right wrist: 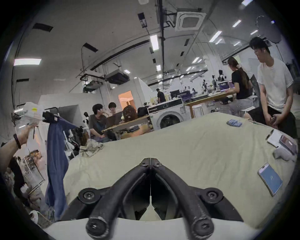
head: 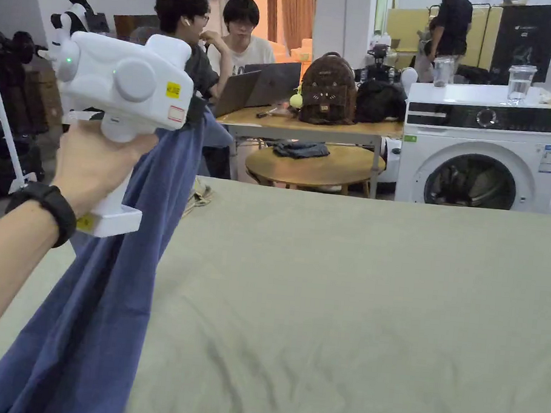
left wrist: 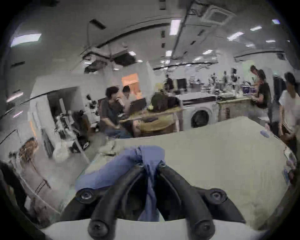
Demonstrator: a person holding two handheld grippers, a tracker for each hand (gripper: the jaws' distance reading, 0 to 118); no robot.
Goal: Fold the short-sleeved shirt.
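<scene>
The left gripper (left wrist: pixel 151 165) is clenched on a bunched edge of the blue shirt (head: pixel 93 320), both jaws pressing the cloth; the shirt hangs from it in a long twist at the left edge of the table (head: pixel 348 321), none of it spread yet. The right gripper (right wrist: pixel 150 163) hovers over the table with its jaws closed together on nothing. I judge this the opening step: the shirt must be laid flat before folding; next the right gripper must open and catch a 2nd corner. The table wears a wrinkled pale cover; a phone (right wrist: pixel 270 178) lies near its right edge. Beyond the table stand a washing machine (head: pixel 486 151) and 2 seated people (head: pixel 218 34) at laptops.
</scene>
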